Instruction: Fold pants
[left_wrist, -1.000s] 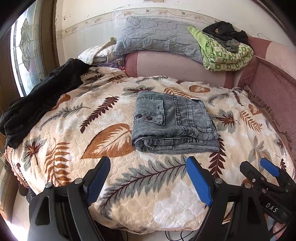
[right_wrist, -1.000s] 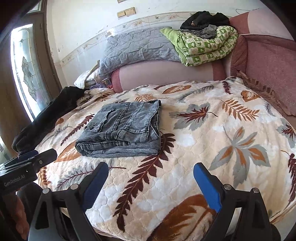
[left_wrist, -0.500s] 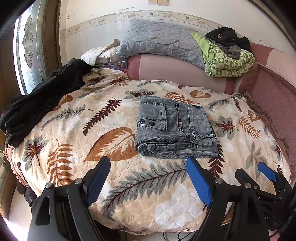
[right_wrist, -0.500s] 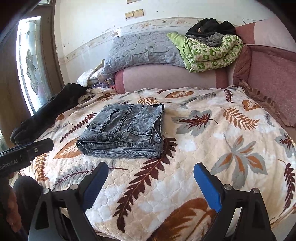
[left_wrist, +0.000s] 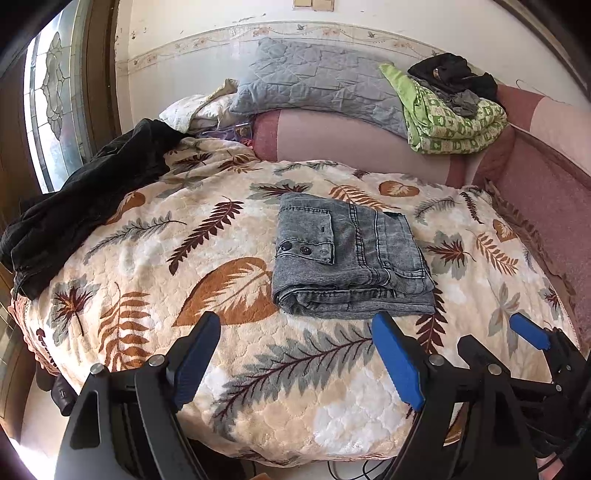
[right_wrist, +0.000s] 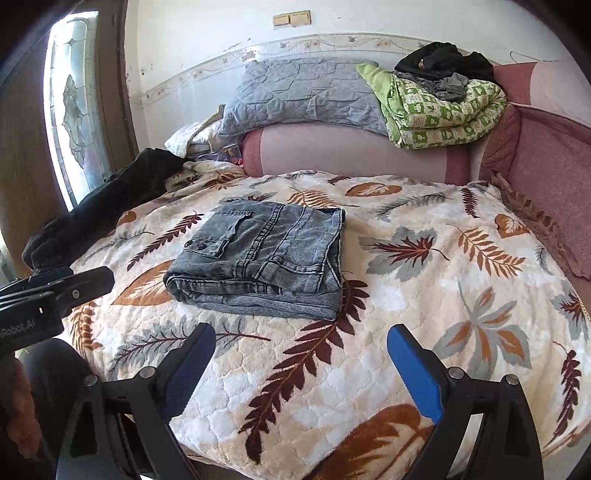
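Right view only: pants fold's open side.

On the bed's one leaf-print blanket lay one folded pair of grey pants and one black garment, with one grey quilt and one green quilt behind it, and two grippers.

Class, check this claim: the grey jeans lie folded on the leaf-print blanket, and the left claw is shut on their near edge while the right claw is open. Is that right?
Not quite. The left claw is open and clear of the grey jeans, as the left wrist view shows. The jeans do lie folded on the leaf-print blanket, and the right claw is open.
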